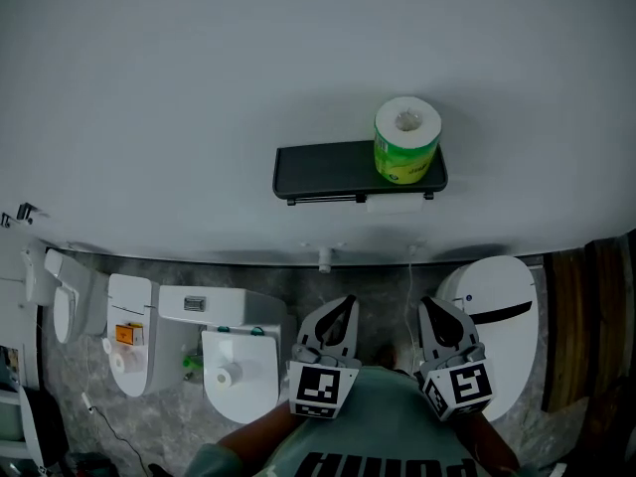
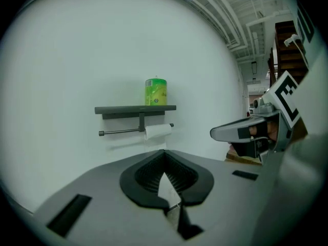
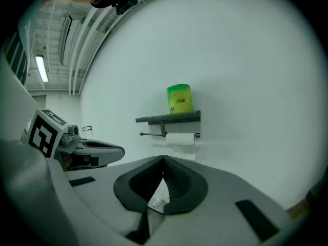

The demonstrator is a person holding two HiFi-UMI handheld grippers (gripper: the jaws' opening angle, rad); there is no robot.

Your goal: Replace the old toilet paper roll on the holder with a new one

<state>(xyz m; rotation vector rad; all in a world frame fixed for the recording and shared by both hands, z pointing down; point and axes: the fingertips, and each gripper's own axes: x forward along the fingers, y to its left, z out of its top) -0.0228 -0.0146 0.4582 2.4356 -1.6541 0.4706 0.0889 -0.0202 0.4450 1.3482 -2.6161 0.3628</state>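
A new toilet paper roll in green wrapping (image 1: 407, 139) (image 2: 156, 91) (image 3: 179, 99) stands upright on the right end of a dark wall shelf (image 1: 318, 172) (image 2: 123, 109) (image 3: 159, 119). Under the shelf, a thin old white roll (image 1: 394, 205) (image 2: 158, 131) (image 3: 181, 139) hangs on the metal bar (image 2: 120, 132). My left gripper (image 1: 345, 303) (image 2: 164, 152) and right gripper (image 1: 427, 304) (image 3: 163, 159) are side by side, well short of the wall and below the shelf. Both point at it, shut with nothing between their jaws.
A white toilet (image 1: 502, 311) stands on the floor at the right, just beside my right gripper. More white toilet fixtures (image 1: 234, 361) line the floor at the left. Dark wooden boards (image 1: 586, 326) stand at the far right.
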